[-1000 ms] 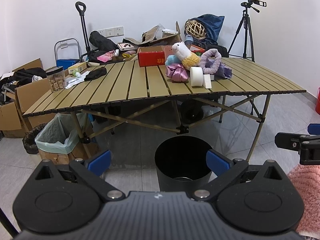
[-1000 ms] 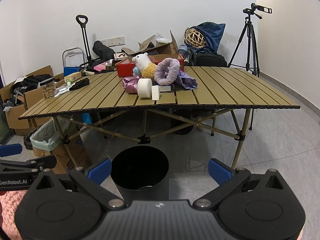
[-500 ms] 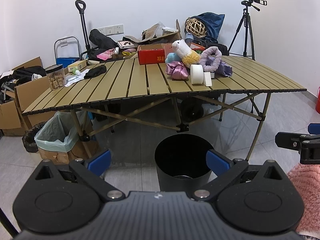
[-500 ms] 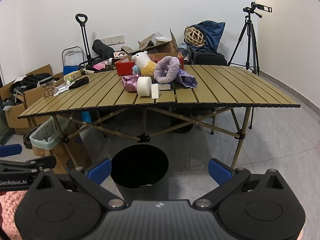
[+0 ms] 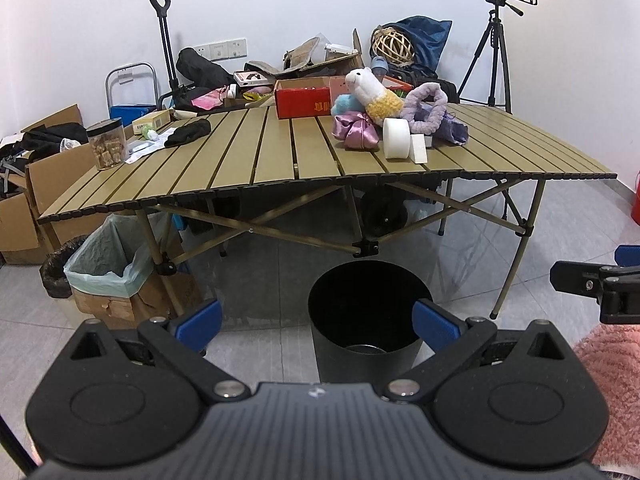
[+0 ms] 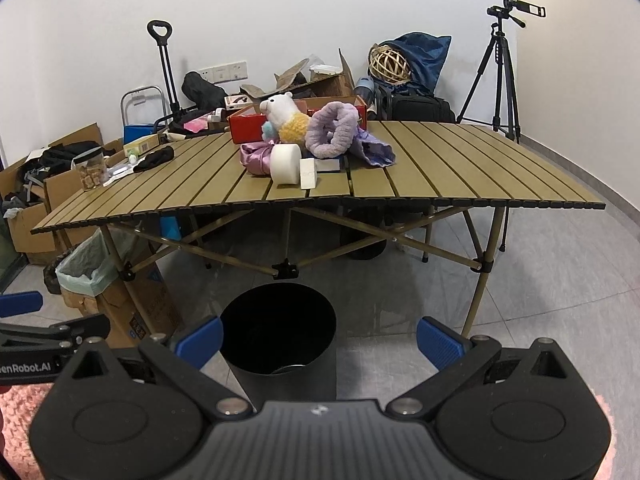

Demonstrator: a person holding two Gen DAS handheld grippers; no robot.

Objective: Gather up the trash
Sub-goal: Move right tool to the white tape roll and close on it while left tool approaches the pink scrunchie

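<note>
A black round bin (image 5: 366, 304) (image 6: 278, 328) stands on the floor in front of a slatted folding table (image 5: 280, 160) (image 6: 460, 176). On the table lies a pile: a white tape roll (image 5: 396, 138) (image 6: 285, 163), a small white box (image 5: 418, 149) (image 6: 308, 174), a pink satin bundle (image 5: 356, 134), a plush llama (image 5: 372, 90) (image 6: 286, 116) and a purple fluffy ring (image 5: 426, 108) (image 6: 332, 130). My left gripper (image 5: 316, 320) is open and empty, low in front of the bin. My right gripper (image 6: 318, 334) is open and empty beside it.
A snack jar (image 5: 106, 144), a black cloth (image 5: 188, 133) and papers sit at the table's left. A lined cardboard box (image 5: 108, 268) stands under its left end. A red box (image 5: 304, 100), bags and clutter lie behind. A camera tripod (image 5: 496, 48) stands at the back right.
Both grippers have risen slightly, so more of the table top shows. Nothing was grasped and both stay open.
</note>
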